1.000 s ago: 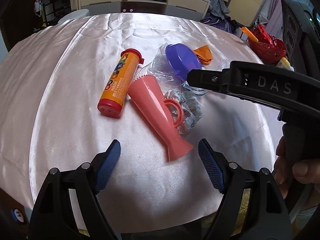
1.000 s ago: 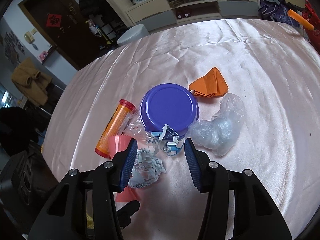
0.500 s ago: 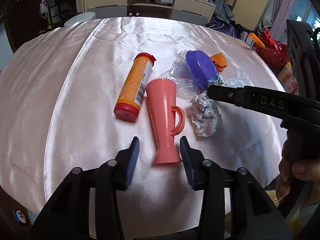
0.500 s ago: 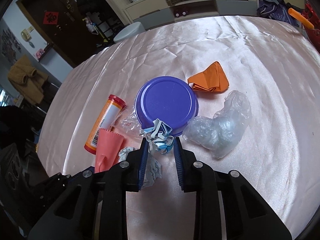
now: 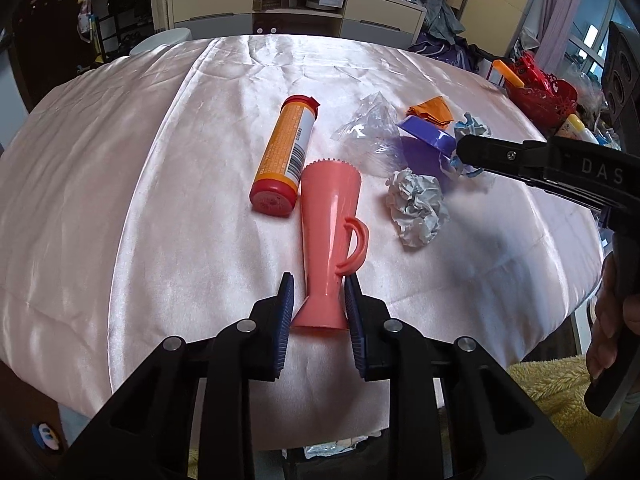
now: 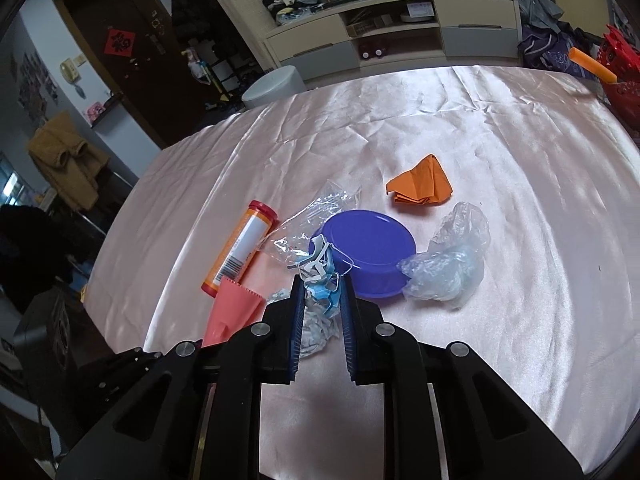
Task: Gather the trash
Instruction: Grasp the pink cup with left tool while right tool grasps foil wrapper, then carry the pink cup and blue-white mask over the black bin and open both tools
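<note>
tube [image 5: 285, 160] left of cup [image 5: 328, 240]; wad [image 5: 418, 208] right

A lived-in home: a low cream sideboard [image 6: 394, 20] heaped with clothes, a dark front door [image 6: 132, 56] bearing a red paper charm, a satin-draped tabletop [image 6: 500, 152].

The tube's [image 5: 285, 162] label print is too small to read. The right gripper [image 6: 320, 300] hides most of the paper ball [image 6: 316, 330].
</note>
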